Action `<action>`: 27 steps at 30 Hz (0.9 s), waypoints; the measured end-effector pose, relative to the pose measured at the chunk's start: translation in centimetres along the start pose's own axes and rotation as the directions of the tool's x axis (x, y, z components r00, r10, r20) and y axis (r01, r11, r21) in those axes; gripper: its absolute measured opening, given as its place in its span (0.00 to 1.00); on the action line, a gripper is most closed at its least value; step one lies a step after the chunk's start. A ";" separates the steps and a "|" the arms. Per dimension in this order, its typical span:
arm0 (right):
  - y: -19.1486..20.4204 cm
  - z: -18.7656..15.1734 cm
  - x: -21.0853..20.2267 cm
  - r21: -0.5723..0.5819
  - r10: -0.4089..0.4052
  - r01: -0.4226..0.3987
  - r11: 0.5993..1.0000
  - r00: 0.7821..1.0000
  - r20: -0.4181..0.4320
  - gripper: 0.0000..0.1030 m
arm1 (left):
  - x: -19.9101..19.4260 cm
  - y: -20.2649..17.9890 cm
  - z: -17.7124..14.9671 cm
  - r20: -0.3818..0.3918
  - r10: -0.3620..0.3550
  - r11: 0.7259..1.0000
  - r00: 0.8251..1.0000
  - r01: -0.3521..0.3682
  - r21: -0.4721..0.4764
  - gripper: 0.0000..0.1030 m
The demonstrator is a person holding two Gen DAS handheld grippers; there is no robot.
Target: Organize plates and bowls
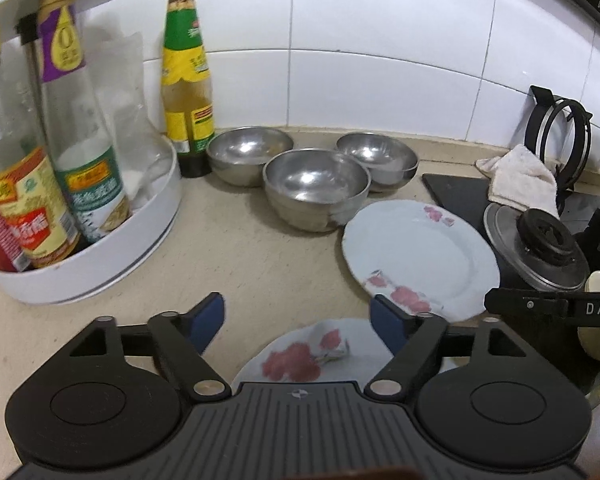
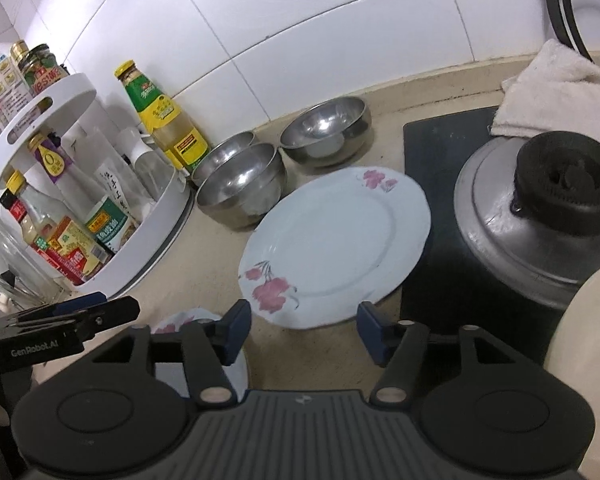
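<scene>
Three steel bowls stand on the beige counter near the wall: a left one (image 1: 249,152), a front one (image 1: 316,186) and a right one (image 1: 377,160). A white plate with pink flowers (image 1: 416,254) lies in front of them, its right edge over the black hob; it also shows in the right wrist view (image 2: 336,248). A second flowered plate (image 1: 300,354) lies just under my left gripper (image 1: 300,320), which is open and empty. My right gripper (image 2: 304,330) is open and empty just short of the big plate's near rim. The front bowl (image 2: 240,184) seems to sit in another.
A white two-tier turntable rack (image 1: 100,264) full of sauce bottles stands at the left, with a green-labelled bottle (image 1: 186,80) beside it. A black hob (image 2: 440,220) with a burner (image 2: 556,184) and a white cloth (image 2: 556,88) is at the right. White tiled wall behind.
</scene>
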State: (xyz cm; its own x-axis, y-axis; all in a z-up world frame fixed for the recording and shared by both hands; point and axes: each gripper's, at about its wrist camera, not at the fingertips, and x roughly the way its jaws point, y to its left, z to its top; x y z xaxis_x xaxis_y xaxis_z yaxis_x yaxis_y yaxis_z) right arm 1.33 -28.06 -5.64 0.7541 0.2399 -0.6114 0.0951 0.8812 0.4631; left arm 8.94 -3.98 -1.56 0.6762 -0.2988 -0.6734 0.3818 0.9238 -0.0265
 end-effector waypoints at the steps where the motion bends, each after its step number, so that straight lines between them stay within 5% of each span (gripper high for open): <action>1: -0.1 0.1 -0.1 0.004 -0.002 0.002 1.000 1.000 0.005 0.59 | 0.2 -0.1 0.2 0.000 -0.008 1.000 1.000 0.008 0.003 0.84; 11: -0.3 -0.2 -0.7 0.104 -0.082 0.077 0.992 0.996 0.045 0.64 | 2.9 0.2 2.1 -0.031 -0.111 0.989 0.993 0.114 0.094 0.86; 27: 0.4 0.9 -0.2 0.157 -0.218 0.207 0.966 0.974 0.059 0.68 | 7.1 1.0 3.6 -0.102 -0.269 0.957 0.958 0.277 0.082 0.87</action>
State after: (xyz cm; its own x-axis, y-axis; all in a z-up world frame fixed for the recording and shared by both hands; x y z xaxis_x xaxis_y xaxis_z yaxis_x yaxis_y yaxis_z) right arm 1.82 -28.10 -4.69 0.7520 0.0175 -0.6590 0.3497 0.8368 0.4213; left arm 16.39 -6.03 -3.71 0.4806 -0.5100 -0.7134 0.6044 0.7820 -0.1518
